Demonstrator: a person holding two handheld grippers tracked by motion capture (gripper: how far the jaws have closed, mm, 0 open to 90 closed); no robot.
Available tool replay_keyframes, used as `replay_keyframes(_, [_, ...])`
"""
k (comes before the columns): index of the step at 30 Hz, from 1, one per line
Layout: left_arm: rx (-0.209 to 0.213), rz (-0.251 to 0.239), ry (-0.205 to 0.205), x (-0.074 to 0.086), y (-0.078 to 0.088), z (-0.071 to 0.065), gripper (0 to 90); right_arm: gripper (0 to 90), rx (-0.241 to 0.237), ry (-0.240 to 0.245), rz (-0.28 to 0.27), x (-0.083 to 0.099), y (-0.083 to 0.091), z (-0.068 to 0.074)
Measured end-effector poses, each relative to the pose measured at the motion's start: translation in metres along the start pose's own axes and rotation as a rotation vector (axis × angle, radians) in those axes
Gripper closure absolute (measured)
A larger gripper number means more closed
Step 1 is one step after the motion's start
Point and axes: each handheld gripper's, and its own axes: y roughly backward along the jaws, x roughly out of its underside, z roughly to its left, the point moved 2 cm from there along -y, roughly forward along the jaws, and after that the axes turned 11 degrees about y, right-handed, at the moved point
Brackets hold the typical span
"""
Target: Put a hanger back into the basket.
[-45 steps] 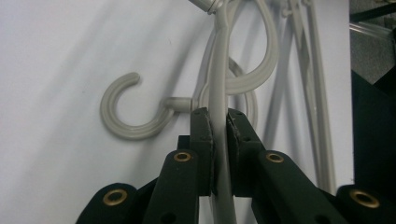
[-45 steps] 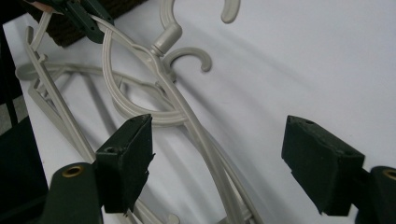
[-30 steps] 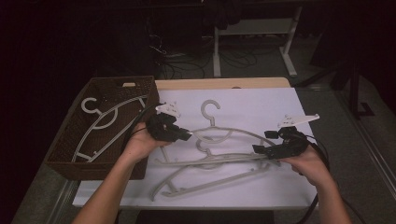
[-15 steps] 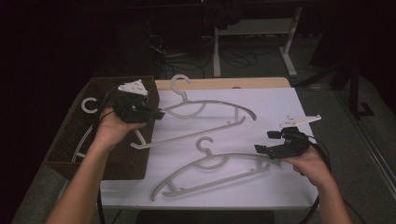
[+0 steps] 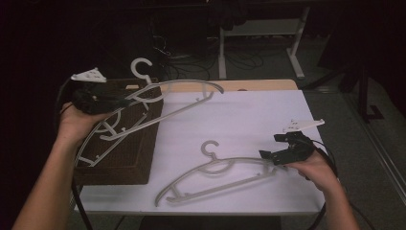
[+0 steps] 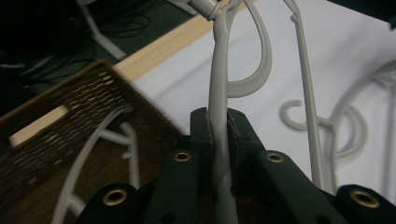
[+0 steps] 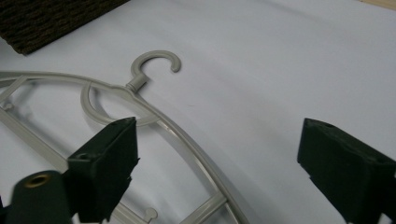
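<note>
Our lifted hanger (image 5: 182,98) hangs in the air over the brown basket (image 5: 139,158) and the table's (image 5: 249,115) left edge, clenched at its arm by our left gripper (image 5: 122,99). Our right gripper (image 5: 268,155) has just been opening, fingers released over the second hanger (image 5: 215,175) lying on the table.

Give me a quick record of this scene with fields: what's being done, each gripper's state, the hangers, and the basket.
work: moving grey plastic hangers from the white table into the brown woven basket
left gripper: shut on a grey plastic hanger, held in the air over the basket's edge
right gripper: open, jaws just widened, astride the arm of the second grey hanger without pressing it
second grey hanger: lying flat on the table
basket contents: at least one more hanger inside
</note>
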Motion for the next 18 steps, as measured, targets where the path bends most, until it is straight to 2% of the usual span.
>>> replay_keyframes(6, [-0.072,-0.042,0.044,0.010,0.028,0.030,82.9,0.5,0.019,0.001,0.012,0.001,-0.005,0.000])
replay_keyframes(11, [-0.140,-0.062,0.082,0.024,0.049,0.056,82.9,0.5,0.022,0.007,0.014,0.002,-0.008,0.001])
replay_keyframes(18, [-0.224,-0.069,0.150,0.048,0.068,0.088,82.8,0.5,0.021,0.008,0.021,0.003,-0.010,0.002])
